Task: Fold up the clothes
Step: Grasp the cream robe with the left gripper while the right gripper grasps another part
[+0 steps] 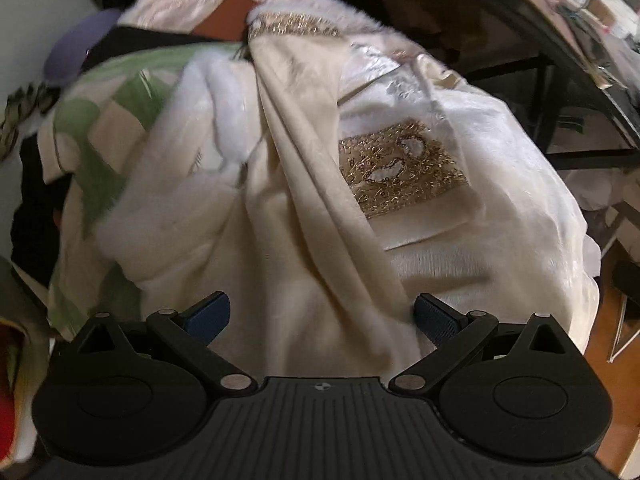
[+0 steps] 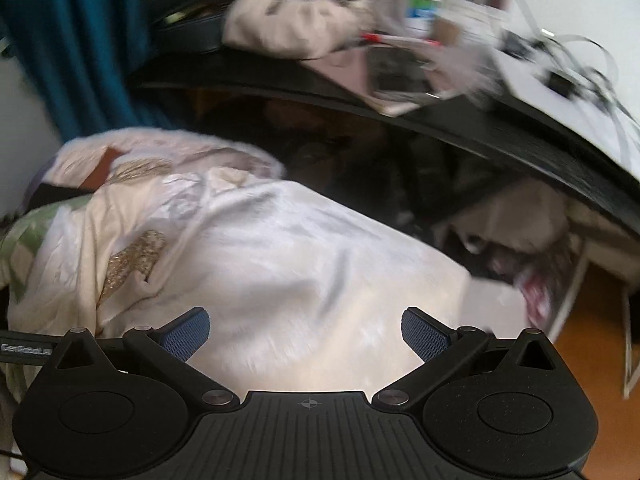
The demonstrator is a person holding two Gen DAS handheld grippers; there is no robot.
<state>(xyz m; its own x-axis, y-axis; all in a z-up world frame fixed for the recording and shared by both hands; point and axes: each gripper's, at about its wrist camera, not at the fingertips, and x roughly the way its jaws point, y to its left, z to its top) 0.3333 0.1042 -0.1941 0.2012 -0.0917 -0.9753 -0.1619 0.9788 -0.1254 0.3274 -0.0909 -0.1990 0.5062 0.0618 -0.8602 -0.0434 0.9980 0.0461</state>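
A cream garment with a gold embroidered patch and a gold trimmed band lies rumpled on a heap of cloth. My left gripper hovers over a raised fold of it, jaws wide apart, blue pads clear of the cloth. In the right wrist view the same pale garment spreads below my right gripper, which is open too, with only fabric seen beneath the gap. The gold embroidery sits at the left there.
A green and cream patterned cloth lies left of the garment, with dark clothes beyond. A black-edged table cluttered with items curves across the right side. Teal curtain hangs at the back. Wooden floor shows lower right.
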